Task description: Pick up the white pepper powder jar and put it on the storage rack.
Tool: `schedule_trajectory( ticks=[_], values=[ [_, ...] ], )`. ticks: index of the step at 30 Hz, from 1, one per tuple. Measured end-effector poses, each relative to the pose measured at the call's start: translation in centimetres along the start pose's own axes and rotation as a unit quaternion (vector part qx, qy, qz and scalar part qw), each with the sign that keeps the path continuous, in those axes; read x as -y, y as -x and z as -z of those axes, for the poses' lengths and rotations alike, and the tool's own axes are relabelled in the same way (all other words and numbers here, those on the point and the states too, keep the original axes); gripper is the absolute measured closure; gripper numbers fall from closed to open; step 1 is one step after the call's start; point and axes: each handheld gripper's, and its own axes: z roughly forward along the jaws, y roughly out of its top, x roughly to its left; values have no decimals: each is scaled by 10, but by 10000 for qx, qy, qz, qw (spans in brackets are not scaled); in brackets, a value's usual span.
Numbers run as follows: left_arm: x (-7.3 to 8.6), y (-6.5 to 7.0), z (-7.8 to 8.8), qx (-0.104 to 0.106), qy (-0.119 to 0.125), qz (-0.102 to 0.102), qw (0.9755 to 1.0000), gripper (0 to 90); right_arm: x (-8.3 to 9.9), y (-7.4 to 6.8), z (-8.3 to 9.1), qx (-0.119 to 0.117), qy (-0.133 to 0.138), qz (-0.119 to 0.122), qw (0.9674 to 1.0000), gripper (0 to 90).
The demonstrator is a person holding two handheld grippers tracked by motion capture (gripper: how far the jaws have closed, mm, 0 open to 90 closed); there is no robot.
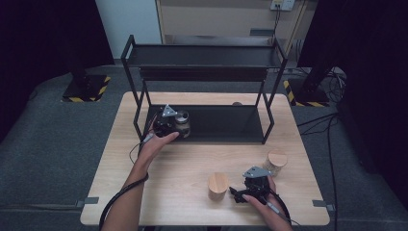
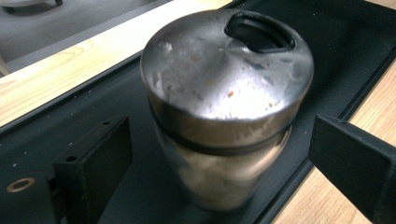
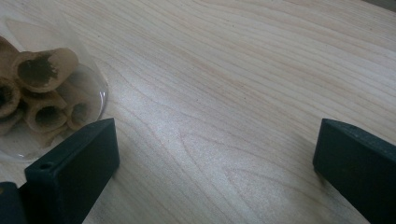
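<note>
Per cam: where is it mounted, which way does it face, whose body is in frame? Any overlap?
High view: above the person's side, looking forward and down at table and rack; both forearms in frame.
Left gripper view: on left gripper, facing shaker on the rack's bottom shelf; own jaws open.
Right gripper view: on right gripper, facing tabletop and jar; own jaws open.
Shared: shaker, high and left views.

The high view is looking forward and down over the whole table (image 1: 159, 192). Each gripper view is sitting close, sharing that same tabletop between its jaws.
</note>
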Motion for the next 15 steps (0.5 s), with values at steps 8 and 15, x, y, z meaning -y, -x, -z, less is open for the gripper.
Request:
schedule_trajectory(
  ticks=[8, 15],
  values=[
    [-1, 5, 10, -25, 68, -45, 10000, 52, 0, 0, 0, 0, 0, 0, 10000, 5],
    [5, 9, 20, -42, 98, -23, 9999, 50, 0, 0, 0, 0, -1, 2, 10000, 5]
  ],
)
